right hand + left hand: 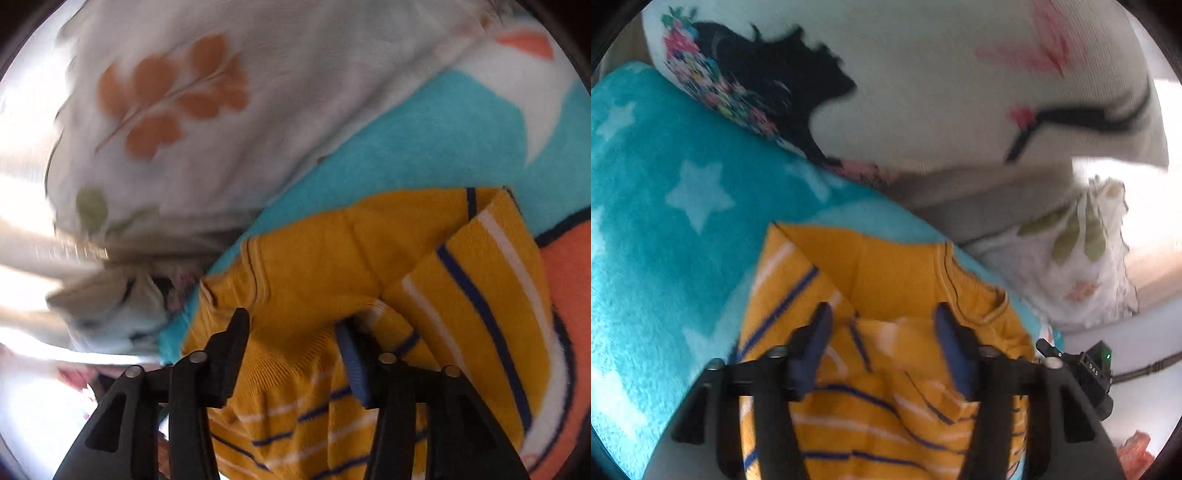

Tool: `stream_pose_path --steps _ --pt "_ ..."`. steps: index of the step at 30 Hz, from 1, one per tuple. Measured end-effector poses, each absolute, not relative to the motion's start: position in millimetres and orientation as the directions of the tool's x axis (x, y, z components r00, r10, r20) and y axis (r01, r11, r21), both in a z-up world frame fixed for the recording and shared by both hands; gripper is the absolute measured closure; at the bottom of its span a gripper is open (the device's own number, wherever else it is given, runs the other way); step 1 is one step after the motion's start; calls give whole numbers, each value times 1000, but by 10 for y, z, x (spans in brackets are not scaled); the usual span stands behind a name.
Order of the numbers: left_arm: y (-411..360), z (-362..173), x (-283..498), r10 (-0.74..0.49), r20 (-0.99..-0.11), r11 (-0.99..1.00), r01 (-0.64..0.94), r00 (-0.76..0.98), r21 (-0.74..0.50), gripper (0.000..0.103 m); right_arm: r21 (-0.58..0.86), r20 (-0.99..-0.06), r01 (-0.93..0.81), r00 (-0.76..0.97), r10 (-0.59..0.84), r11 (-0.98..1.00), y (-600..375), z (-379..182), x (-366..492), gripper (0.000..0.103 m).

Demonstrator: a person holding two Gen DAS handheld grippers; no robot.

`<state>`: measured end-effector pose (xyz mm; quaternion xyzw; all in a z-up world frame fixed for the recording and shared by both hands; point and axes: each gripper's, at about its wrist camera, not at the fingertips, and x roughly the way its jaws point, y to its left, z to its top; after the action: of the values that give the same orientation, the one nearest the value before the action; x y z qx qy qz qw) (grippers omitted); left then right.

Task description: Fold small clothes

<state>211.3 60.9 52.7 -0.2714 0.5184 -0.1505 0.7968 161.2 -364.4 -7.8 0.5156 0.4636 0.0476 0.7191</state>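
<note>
My left claw (882, 321) stands with its jaws apart, nothing gripped, directly above the yellow striped knit top (886, 369). The right claw (291, 332) is likewise spread, with a fold of the same top (332, 280) bunched between its fingers but not pinched. The garment lies immediately beneath and ahead of both claws, partly folded, one striped panel turned over the plain yellow part. From the left claw its ribbed hem edge (964, 291) runs ahead and to the right; from the right claw the striped flap extends forward-right. I judge both claws equally near; neither has an advantage.

Under the top lies a turquoise fleece blanket (665, 221) with white stars; I cannot confirm what it covers. Beyond it, printed cushions: one with a black silhouette (923, 110), one with leaves (184, 110). Both views are motion-blurred.
</note>
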Motion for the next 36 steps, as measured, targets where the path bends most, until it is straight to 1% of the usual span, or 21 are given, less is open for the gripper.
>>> stream_pose_path --steps 3,5,8,10,15,16,19,23,25,27,28,29,30,31,32,33,34,36 --pt "663 545 2151 -506 -752 813 -59 423 -580 42 806 -591 430 602 537 407 -3733 -92 1705 42" --pt "691 575 2131 -482 -766 828 -65 426 -557 42 810 -586 445 621 520 382 -3811 -57 1740 41" --pt "723 658 2050 -426 -792 869 -48 437 -493 42 810 -584 412 632 510 418 -3856 135 1677 40" --pt "763 719 1921 -372 -811 902 -32 451 -431 40 773 -623 388 614 485 501 -3855 302 1584 37" --pt "953 765 1520 -280 -844 948 -8 457 -319 36 636 -735 327 534 418 699 -3908 584 1036 35" --pt "993 756 1429 -277 -847 950 -3 455 -312 34 609 -753 319 519 404 726 -3923 600 912 33" --pt "994 646 1203 -298 -855 949 33 425 -315 29 546 -802 324 470 369 773 -3979 530 502 33" --pt "871 419 981 -363 -866 931 102 344 -350 28 574 -792 355 470 389 738 -4090 359 93 33" --pt "752 308 918 -335 -883 942 123 327 -312 29 584 -788 355 464 405 730 -4030 266 48 33" --pt "628 229 917 -297 -902 954 143 313 -265 48 586 -788 340 448 421 735 -3899 185 57 33" --pt "591 245 919 -304 -902 951 163 307 -264 64 587 -787 321 442 430 743 -3811 163 96 33" --pt "564 285 929 -308 -905 947 185 294 -263 78 591 -784 298 433 445 750 -3717 147 134 34" --pt "537 342 943 -285 -914 950 209 288 -230 80 595 -781 277 421 461 754 -3656 148 173 58" --pt "505 396 962 -251 -922 955 231 293 -186 84 592 -783 258 406 470 763 -3587 144 211 92" --pt "482 461 979 -216 -929 956 258 299 -140 86 573 -795 239 392 463 784 -3559 179 242 93" --pt "480 504 991 -195 -934 956 272 300 -112 86 533 -818 232 388 425 814 -3567 231 247 93" --pt "490 529 1000 -176 -938 957 275 300 -92 86 504 -832 229 387 397 832 -3574 248 247 93" --pt "543 523 1008 -101 -944 967 254 314 -18 87 454 -858 238 376 350 858 -3633 245 227 93"
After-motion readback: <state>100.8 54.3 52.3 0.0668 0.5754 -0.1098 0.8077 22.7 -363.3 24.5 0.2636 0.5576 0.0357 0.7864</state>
